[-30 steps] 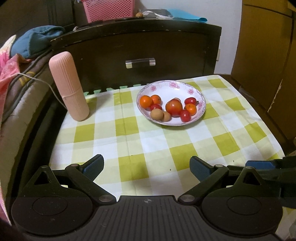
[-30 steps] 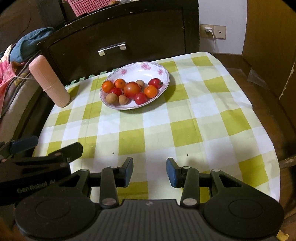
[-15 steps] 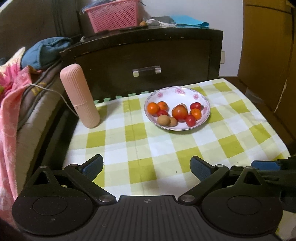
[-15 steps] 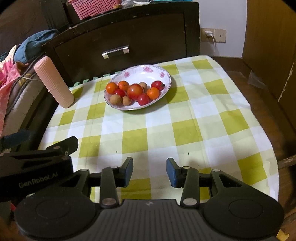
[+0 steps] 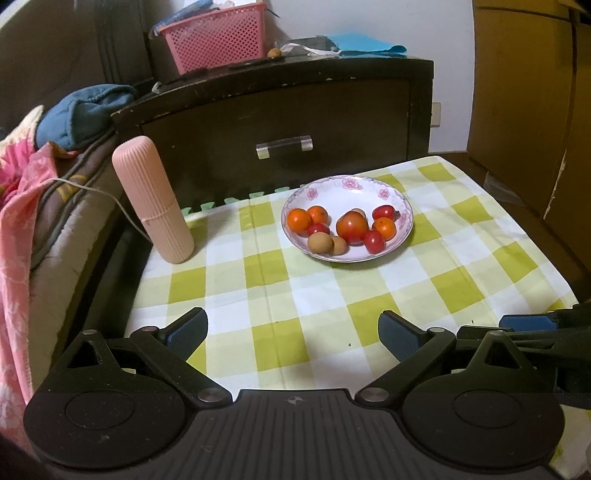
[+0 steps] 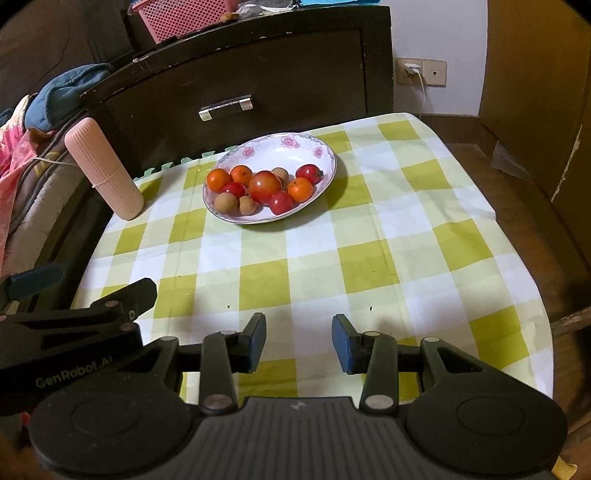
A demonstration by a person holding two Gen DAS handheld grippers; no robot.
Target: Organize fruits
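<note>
Sitting toward the upper middle of both views, a white plate (image 5: 347, 192) with pink flowers on its rim is holding all the fruit on a worktop (image 5: 295, 295) covered by a green-and-white checked cloth. A large red tomato (image 5: 352, 227) is lying at the centre of the pile, with oranges (image 5: 298, 219) on its left and right, small red tomatoes (image 5: 373, 240) around it, and brown round fruits (image 5: 320, 243) at the plate's near edge.

A ribbed pink case (image 5: 153, 199) is standing tilted at the left edge of the cloth, well apart from the plate and leaning toward the upper left of the frame. Behind the worktop a dark drawer cabinet (image 5: 288, 110) is filling the upper middle, with a pink basket (image 5: 218, 35) on top of it. Blue and pink fabrics are lying on a bed (image 5: 44, 206) at the left.

The left gripper (image 5: 293, 332) is hovering over the near edge of the cloth at the bottom of its view, its jaws standing wide apart with nothing between them. The right gripper (image 6: 298, 341) is hovering likewise at the bottom of its own view, its jaws standing apart by a narrower gap, with only bare cloth showing between them. Both are staying well short of the plate.
</note>
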